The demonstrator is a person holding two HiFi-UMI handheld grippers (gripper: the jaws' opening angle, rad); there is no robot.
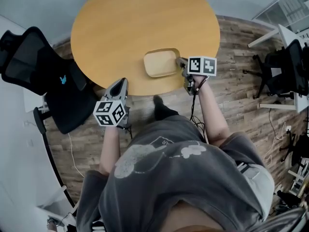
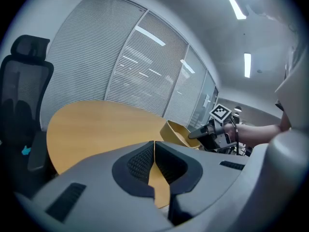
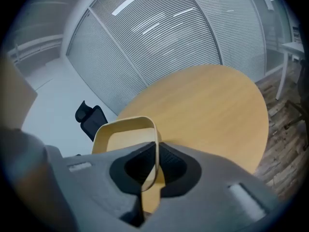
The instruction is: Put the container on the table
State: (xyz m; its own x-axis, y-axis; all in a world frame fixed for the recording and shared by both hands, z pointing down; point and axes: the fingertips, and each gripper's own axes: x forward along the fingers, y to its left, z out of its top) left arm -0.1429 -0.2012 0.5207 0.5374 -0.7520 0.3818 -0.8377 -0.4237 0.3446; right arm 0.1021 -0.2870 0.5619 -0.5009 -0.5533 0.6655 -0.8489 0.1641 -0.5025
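Jaws of the right gripper [image 3: 155,164] pinch the thin wall of the container [image 3: 124,135], one jaw inside the rim and one outside, at what the head view shows as its 3 o'clock end. It is a pale tan, shallow tub with rounded corners, open side up, at the 6 o'clock edge of the round wooden table [image 1: 140,28]. Its long axis runs 9 to 3 o'clock. The left gripper [image 2: 154,162], at the table's 7 o'clock edge, has its jaws pressed together

No readable text — none anywhere
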